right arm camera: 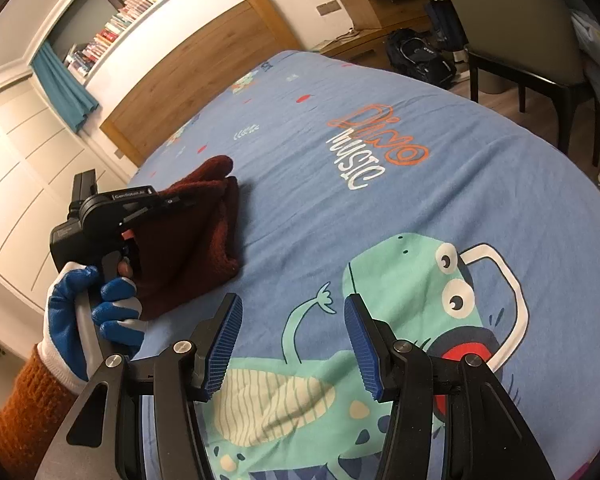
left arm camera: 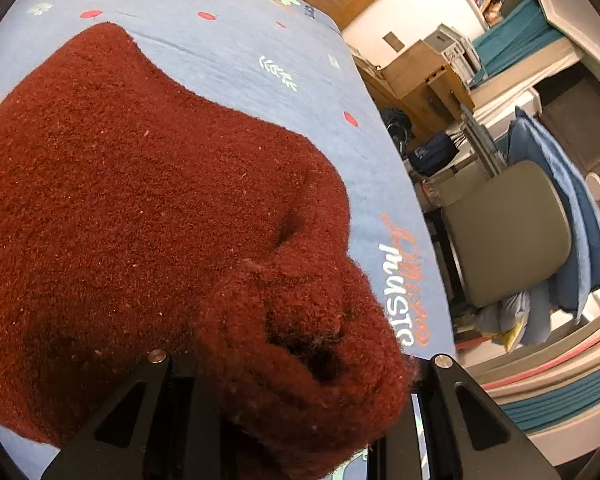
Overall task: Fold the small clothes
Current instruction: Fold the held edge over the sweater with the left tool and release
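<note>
A dark red fuzzy knit garment [left arm camera: 140,200] lies folded on the blue bedsheet [left arm camera: 228,32]. My left gripper [left arm camera: 300,392] is shut on a bunched edge of it; the cloth hides the fingertips. In the right wrist view the garment [right arm camera: 204,224] hangs from the left gripper [right arm camera: 140,216], partly lifted off the sheet, held by a hand in a blue and white glove. My right gripper [right arm camera: 292,344] is open and empty, with its blue pads [right arm camera: 226,344] above the green dinosaur print [right arm camera: 400,280], to the right of the garment.
The bed has a wooden headboard [right arm camera: 204,64] at the far end. A grey chair [right arm camera: 520,32], a black bag [right arm camera: 420,56] and a wooden desk [right arm camera: 380,4] stand beyond the bed's right edge. A bookshelf [right arm camera: 140,4] runs along the wall.
</note>
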A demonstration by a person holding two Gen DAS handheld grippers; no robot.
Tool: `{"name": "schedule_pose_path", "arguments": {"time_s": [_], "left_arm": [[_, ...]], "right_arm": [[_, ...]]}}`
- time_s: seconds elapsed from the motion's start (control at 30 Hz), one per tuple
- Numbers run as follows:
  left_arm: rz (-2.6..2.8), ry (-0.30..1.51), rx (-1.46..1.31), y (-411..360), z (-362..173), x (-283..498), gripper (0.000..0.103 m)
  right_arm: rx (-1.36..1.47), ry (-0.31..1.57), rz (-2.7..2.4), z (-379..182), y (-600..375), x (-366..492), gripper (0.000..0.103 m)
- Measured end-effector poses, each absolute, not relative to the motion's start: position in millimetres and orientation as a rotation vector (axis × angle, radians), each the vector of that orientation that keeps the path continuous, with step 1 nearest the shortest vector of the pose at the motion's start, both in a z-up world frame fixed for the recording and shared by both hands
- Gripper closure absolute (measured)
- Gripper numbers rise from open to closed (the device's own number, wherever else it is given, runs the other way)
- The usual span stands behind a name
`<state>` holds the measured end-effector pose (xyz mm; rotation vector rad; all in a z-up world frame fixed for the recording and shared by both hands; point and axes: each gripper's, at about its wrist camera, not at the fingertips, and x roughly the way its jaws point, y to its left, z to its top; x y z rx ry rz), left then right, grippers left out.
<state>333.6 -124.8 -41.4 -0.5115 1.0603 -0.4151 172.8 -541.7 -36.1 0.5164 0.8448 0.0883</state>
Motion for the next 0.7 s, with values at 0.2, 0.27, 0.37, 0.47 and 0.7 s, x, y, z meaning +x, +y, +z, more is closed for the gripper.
{"name": "schedule_pose_path", "arguments": {"time_s": [0.2, 0.27, 0.37, 0.47, 0.7], "left_arm": [[-0.407, 1.076, -0.439, -145.1, -42.7, 338.6, 0.079], [-0.423, 1.079, -0.431, -149.5, -40.5, 339.8, 0.074], [-0.467, 1.081, -0.443, -147.9, -38.8, 335.1, 0.057], [-0.551, 1.109, -0.479, -154.0, -38.7, 331.5, 0.055], [-0.634, 1.105, -0.426, -166.1, -28.4, 328.8, 0.055]], "right_arm": [[0.51, 0.852, 0.085, -34.7, -536.8, 174.0, 0.048], [0.507, 0.855, 0.085, -35.0, -534.4, 175.8, 0.048], [0.502, 0.856, 0.085, -33.2, -530.3, 178.5, 0.048], [0.494, 0.852, 0.085, -29.7, -527.4, 183.1, 0.048], [0.456, 0.844, 0.088, -15.7, -515.6, 186.7, 0.048]]}}
